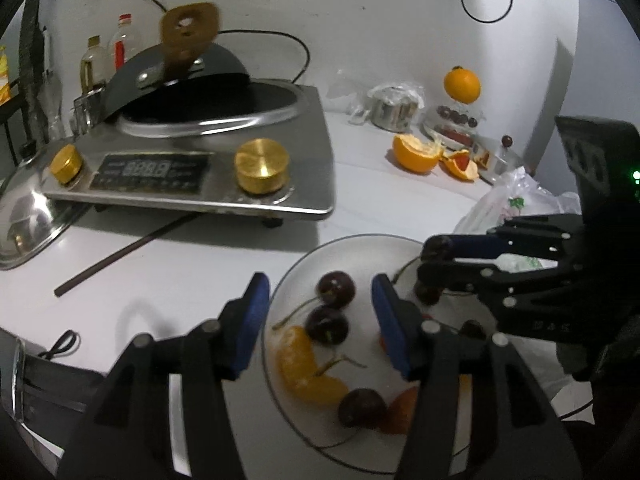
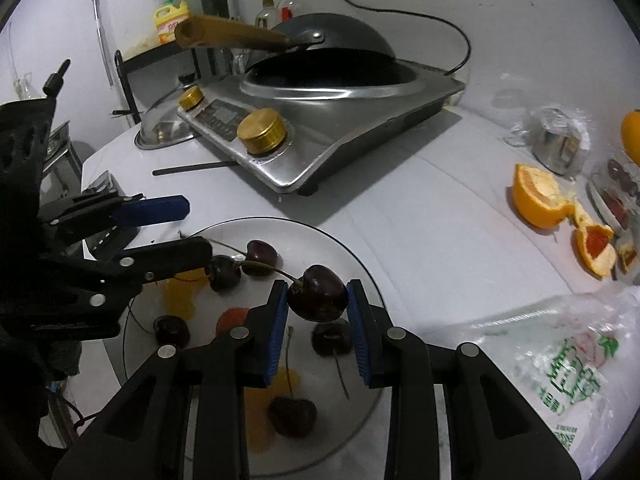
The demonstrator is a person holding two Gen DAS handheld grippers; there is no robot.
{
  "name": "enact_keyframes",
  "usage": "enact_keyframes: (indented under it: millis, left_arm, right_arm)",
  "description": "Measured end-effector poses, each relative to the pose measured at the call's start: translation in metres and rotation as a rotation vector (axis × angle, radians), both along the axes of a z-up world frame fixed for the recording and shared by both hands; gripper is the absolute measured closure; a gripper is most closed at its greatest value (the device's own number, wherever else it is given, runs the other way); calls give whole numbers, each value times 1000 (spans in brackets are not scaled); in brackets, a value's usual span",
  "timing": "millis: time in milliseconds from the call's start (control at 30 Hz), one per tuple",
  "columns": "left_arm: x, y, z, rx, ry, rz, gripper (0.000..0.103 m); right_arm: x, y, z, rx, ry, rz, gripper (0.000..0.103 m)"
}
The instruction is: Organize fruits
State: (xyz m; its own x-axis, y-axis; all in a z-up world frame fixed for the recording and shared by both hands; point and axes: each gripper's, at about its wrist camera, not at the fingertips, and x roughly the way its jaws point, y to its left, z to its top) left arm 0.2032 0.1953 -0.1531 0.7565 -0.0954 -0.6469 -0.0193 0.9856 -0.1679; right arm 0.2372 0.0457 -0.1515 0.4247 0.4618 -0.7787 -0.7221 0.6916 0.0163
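the cherry (image 2: 318,294), dark, glossy and round with its thin stem trailing off to the left, is sitting clamped between the blue pads of the right gripper (image 2: 318,312), hanging just above the glass plate (image 2: 352,264), probably so it can be lowered among the fruit. on the plate 5 more cherries and pale orange segments (image 1: 304,364) are lying loose. the left gripper (image 1: 318,320) is hovering over the plate's far side, jaws apart and gripping nothing, 2 cherries below the gap. an orange peel (image 2: 540,196), a plastic bag (image 2: 560,352) and an induction cooker (image 2: 320,120) are sitting around the plate.
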Motion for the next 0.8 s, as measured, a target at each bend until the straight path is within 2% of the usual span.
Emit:
enact_keyframes:
  millis: [500, 533, 633, 800]
  left_arm:
    - [-16, 18, -3, -30, -23, 44, 48]
    - [-17, 18, -2, -33, -26, 49, 48]
    - [-21, 19, 1, -35, -35, 60, 48]
    - [-28, 12, 7, -25, -45, 53, 47]
  right_arm:
    - [12, 23, -24, -59, 41, -8, 71]
    - [12, 23, -25, -57, 42, -11, 69]
    - [11, 19, -23, -45, 43, -20, 56]
    - [6, 12, -13, -24, 29, -31, 55]
